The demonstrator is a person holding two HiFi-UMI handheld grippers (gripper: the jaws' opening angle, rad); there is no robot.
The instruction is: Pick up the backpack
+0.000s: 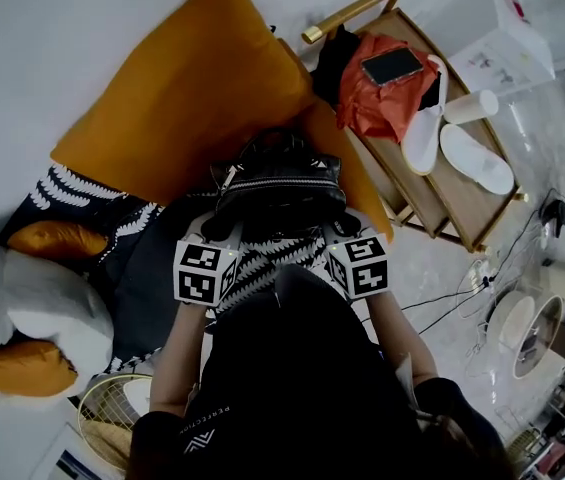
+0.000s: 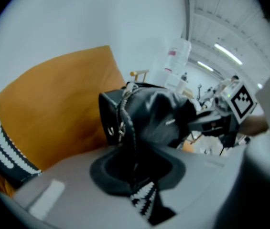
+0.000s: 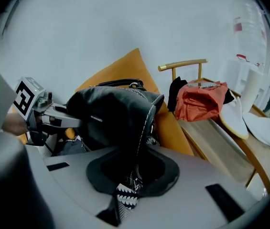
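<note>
The black leather backpack (image 1: 280, 188) hangs in front of a large orange cushion (image 1: 187, 93), held from both sides. My left gripper (image 1: 224, 232) is shut on its left side, where a black-and-white patterned strap (image 2: 143, 197) runs down between the jaws. My right gripper (image 1: 341, 227) is shut on the right side, with the same kind of strap (image 3: 125, 194) pinched in its jaws. In the left gripper view the bag (image 2: 149, 116) fills the middle and the right gripper (image 2: 221, 120) shows beyond it. In the right gripper view the bag (image 3: 111, 113) hides most of the left gripper (image 3: 41, 113).
A wooden chair (image 1: 452, 203) at the right carries a red cloth (image 1: 382, 98), a phone (image 1: 392, 65) and white slippers (image 1: 474, 156). Grey and orange pillows (image 1: 32, 313) lie at the left on a dark patterned cover (image 1: 82, 198). A fan (image 1: 522, 328) and cables are on the floor at the right.
</note>
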